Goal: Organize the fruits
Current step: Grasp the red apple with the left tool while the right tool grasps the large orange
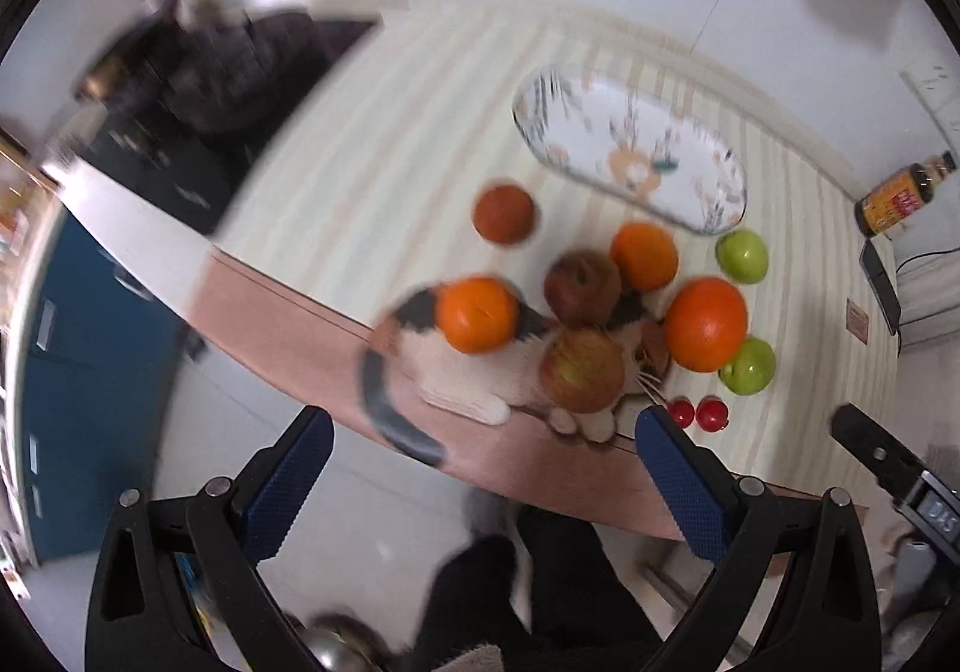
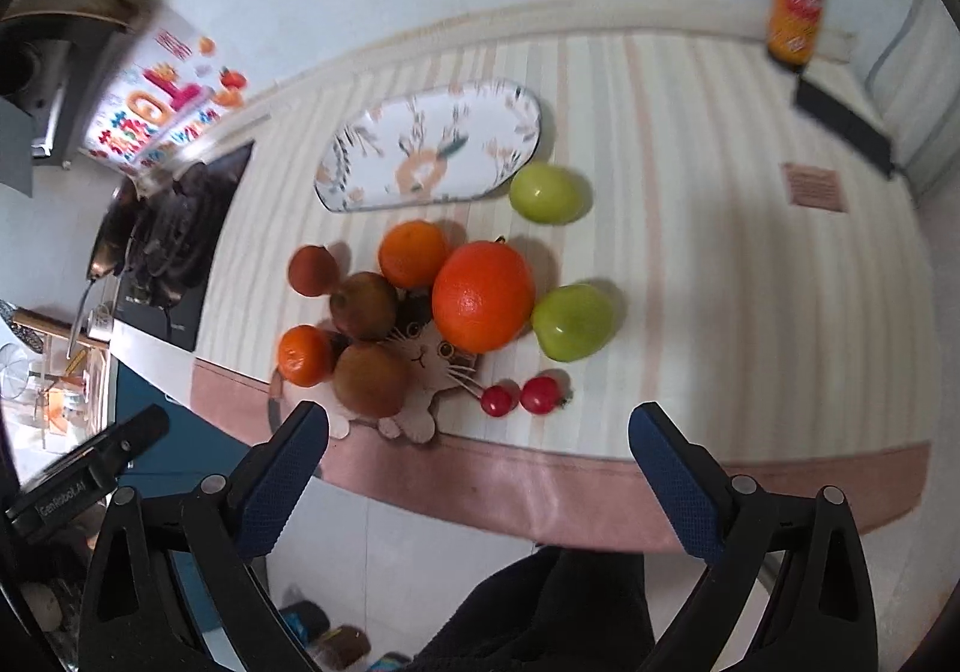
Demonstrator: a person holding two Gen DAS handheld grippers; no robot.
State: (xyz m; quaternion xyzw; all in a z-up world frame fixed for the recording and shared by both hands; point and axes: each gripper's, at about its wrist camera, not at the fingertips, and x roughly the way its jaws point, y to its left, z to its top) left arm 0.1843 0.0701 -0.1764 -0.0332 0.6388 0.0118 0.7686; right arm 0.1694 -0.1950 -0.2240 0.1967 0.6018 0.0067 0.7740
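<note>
Both pairs of tongs hang spread wide and empty off the near edge of the tabletop (image 2: 690, 144), over the floor, with nothing between their blue pads. Ahead of the right tongs (image 2: 479, 435) lies the cat-shaped mat (image 2: 429, 366), and the fruit crowds on and around it: the big orange (image 2: 483, 295) on its far side, two green apples (image 2: 573, 321) to its right, two small red fruits (image 2: 519, 397) just beside its near right corner, closest to these tongs. The left tongs (image 1: 483, 444) face the same mat from its left, a red apple (image 1: 581, 370) nearest. The empty oval plate (image 2: 432, 150) sits beyond the mat, long axis running left to right, so I judge any fruit must be carried away from the person.
</note>
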